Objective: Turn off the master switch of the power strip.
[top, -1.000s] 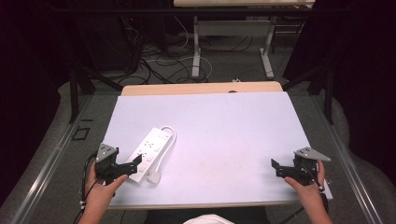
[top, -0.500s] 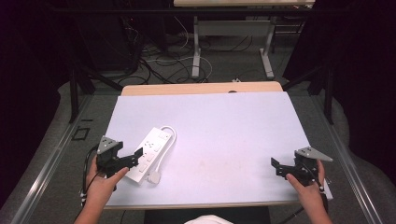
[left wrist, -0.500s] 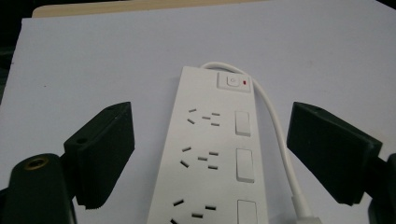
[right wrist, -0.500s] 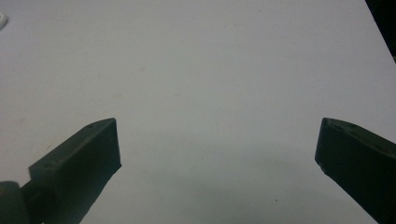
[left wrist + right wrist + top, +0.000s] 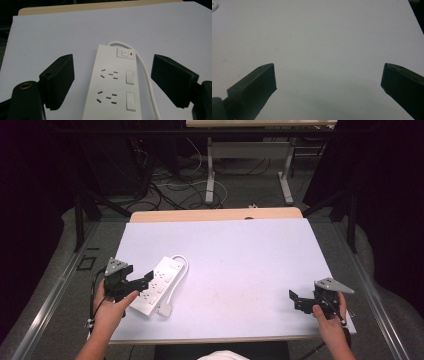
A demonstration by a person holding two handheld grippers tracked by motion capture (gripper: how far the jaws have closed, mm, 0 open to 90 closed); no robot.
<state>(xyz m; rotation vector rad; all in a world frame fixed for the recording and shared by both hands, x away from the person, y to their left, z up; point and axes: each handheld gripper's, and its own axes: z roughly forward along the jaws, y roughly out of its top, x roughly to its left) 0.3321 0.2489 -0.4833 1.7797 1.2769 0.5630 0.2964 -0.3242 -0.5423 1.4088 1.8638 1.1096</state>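
**Left gripper lines up on the power strip**

The white power strip (image 5: 156, 286) lies flat on the pale table (image 5: 250, 250) at about eight o'clock from the table's middle, its long axis running from the near left toward one o'clock. Its cord (image 5: 176, 277) loops out of the far end and doubles back along the strip's right side to the plug (image 5: 165, 310), which lies just beside the near end.

The left gripper (image 5: 142, 279) hangs over the strip's near end. Its jaws stand apart on either side of the body and have just been closing; in the left gripper view the strip (image 5: 113, 85) sits between them, the pads not yet on it. The right gripper (image 5: 295, 301) rests at four o'clock, well apart from the strip, jaws wide with only bare table between them.

The strip looks like a stiff, light plastic shell with smooth sides that could slip, so a squeeze across the narrow width, near mid-length, seems safest. The limp cord (image 5: 147, 75) runs close by the right side; a jaw may trap it, and the trailing plug would drag.
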